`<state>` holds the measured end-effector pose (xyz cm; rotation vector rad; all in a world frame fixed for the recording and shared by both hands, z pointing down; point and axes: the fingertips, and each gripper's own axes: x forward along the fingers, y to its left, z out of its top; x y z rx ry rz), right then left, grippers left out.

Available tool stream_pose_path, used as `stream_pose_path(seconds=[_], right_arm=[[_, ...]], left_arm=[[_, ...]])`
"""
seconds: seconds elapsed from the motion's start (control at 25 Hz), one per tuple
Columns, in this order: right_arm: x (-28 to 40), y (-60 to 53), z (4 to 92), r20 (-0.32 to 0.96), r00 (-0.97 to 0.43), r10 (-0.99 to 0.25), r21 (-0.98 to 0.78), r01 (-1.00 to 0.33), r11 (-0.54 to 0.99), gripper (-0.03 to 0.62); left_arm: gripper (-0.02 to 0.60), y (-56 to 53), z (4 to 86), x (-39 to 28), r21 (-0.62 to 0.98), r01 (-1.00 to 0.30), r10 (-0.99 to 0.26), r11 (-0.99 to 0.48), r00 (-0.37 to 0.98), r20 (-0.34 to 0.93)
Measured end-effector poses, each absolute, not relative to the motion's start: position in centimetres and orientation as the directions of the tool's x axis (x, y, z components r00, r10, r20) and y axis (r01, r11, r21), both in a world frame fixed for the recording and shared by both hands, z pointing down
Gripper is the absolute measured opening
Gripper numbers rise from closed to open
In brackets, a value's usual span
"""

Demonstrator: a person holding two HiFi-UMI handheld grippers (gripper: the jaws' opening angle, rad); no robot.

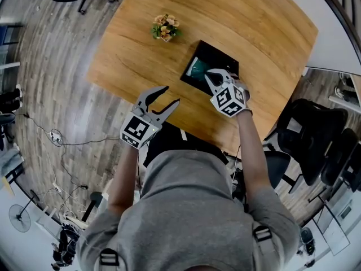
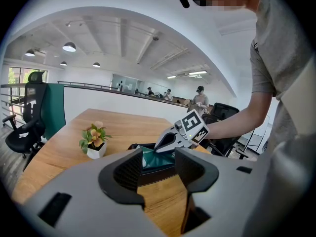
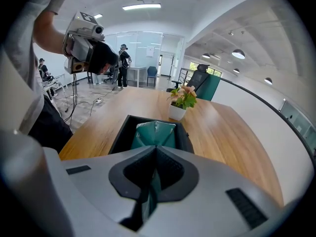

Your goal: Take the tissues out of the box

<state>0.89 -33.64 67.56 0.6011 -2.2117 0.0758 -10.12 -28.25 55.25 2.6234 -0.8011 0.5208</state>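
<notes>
A black box [image 1: 223,55] lies on the wooden table [image 1: 254,33] with a green tissue [image 1: 198,70] showing in its opening. My right gripper [image 1: 209,74] reaches into the box from the near side, shut on the tissue [image 3: 155,131], whose fold rises into a peak between the closed jaws [image 3: 155,150]. In the left gripper view the right gripper's tips [image 2: 158,147] pinch the tissue [image 2: 161,158] at the box [image 2: 153,175]. My left gripper [image 1: 172,95] hovers open over the table's near edge, left of the box, with nothing in it [image 2: 159,168].
A small potted plant [image 1: 166,27] in a white pot stands on the table beyond the box, to its left. Black office chairs [image 1: 316,134] stand off the table's right side. Cables trail across the wooden floor [image 1: 56,135] at left.
</notes>
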Motion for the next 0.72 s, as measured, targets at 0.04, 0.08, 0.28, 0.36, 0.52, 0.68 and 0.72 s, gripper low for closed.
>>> stream_pose_path(seconds=[0.04,0.08,0.28,0.36,0.52,0.68,0.72], right_arm=[[0.9,-33.6,67.4,0.736,-0.548,-0.398,0.146,-0.445,0.884,0.006],[0.9,-33.5,67.1,0.733,-0.55,-0.401,0.149,-0.446,0.883,0.006],[1.2,-33.1,65.8,0.715,-0.56,-0.419,0.158,-0.455,0.876,0.006],[1.2,-33.0,65.4,0.708,-0.561,-0.428,0.164,-0.459,0.873,0.006],[1.3,-32.7,64.5,0.695,-0.564,-0.445,0.178,-0.465,0.867,0.006],[1.5,-32.3,63.5,0.684,-0.564,-0.462,0.194,-0.47,0.861,0.006],[1.5,-32.2,63.3,0.681,-0.564,-0.467,0.197,-0.474,0.859,0.006]], left_arm=[[0.216,-28.2,55.1,-10.2,0.213,-0.587,-0.46,-0.781,0.772,0.439],[0.216,-28.1,54.9,-10.2,0.209,-0.587,-0.461,-0.782,0.771,0.439],[0.216,-27.5,54.1,-9.9,0.188,-0.584,-0.465,-0.789,0.769,0.438],[0.216,-27.2,53.7,-9.7,0.181,-0.582,-0.466,-0.793,0.771,0.435],[0.216,-26.6,52.9,-9.4,0.165,-0.577,-0.469,-0.8,0.772,0.428],[0.216,-25.9,52.1,-9.3,0.149,-0.576,-0.475,-0.804,0.772,0.422],[0.216,-25.8,52.0,-9.3,0.145,-0.576,-0.477,-0.804,0.772,0.42]])
